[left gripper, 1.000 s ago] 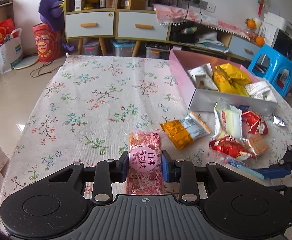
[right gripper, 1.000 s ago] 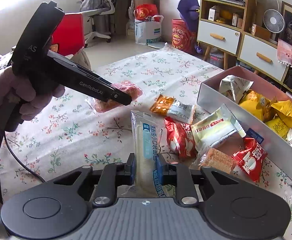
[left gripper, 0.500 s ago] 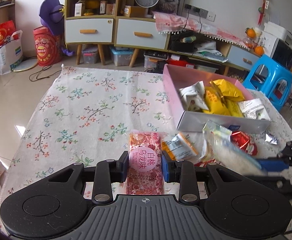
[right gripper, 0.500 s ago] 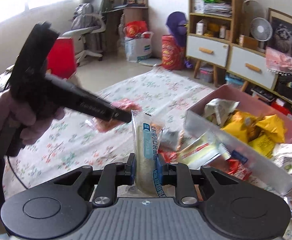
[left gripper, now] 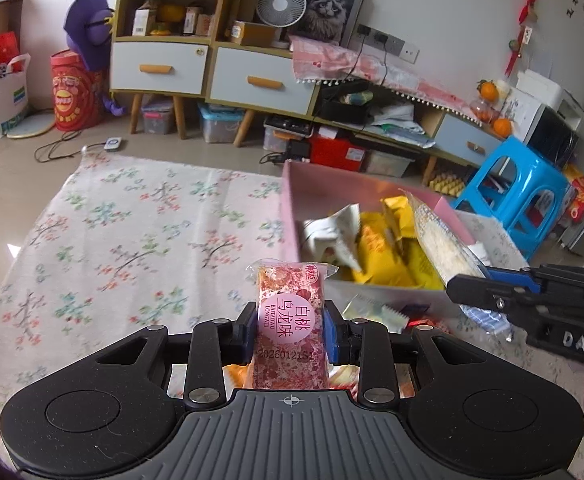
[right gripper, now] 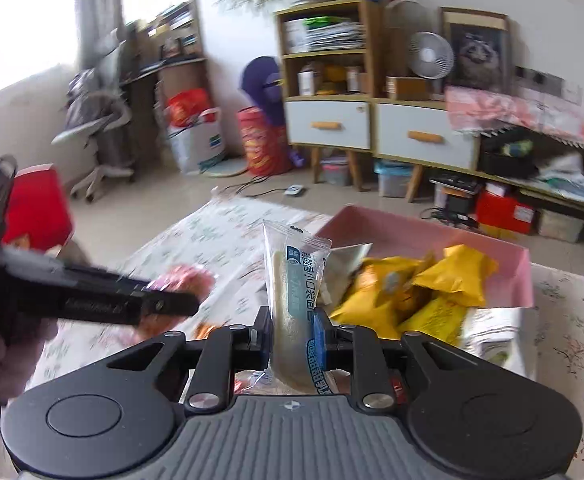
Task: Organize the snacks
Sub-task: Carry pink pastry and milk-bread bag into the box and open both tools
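Note:
My left gripper [left gripper: 290, 334] is shut on a pink flowered snack packet [left gripper: 291, 320] and holds it in the air just left of the pink box's near corner. My right gripper [right gripper: 292, 332] is shut on a clear packet with blue print [right gripper: 294, 300] and holds it above the pink box [right gripper: 520, 276]. That packet also shows in the left wrist view [left gripper: 444, 244], over the box [left gripper: 290, 208]. The box holds yellow packets [right gripper: 452, 272] and a white packet [left gripper: 332, 236]. The left gripper with its pink packet [right gripper: 180, 280] shows at the left of the right wrist view.
The floral tablecloth [left gripper: 132, 232] covers the table. A few loose snacks [left gripper: 376, 312] lie in front of the box, partly hidden by my grippers. A blue stool [left gripper: 516, 196] stands behind the box at the right. Cabinets [left gripper: 212, 68] stand along the far wall.
Both grippers have lifted their packets off the table and moved toward the pink box. The clear packet went from the loose pile to above the box.

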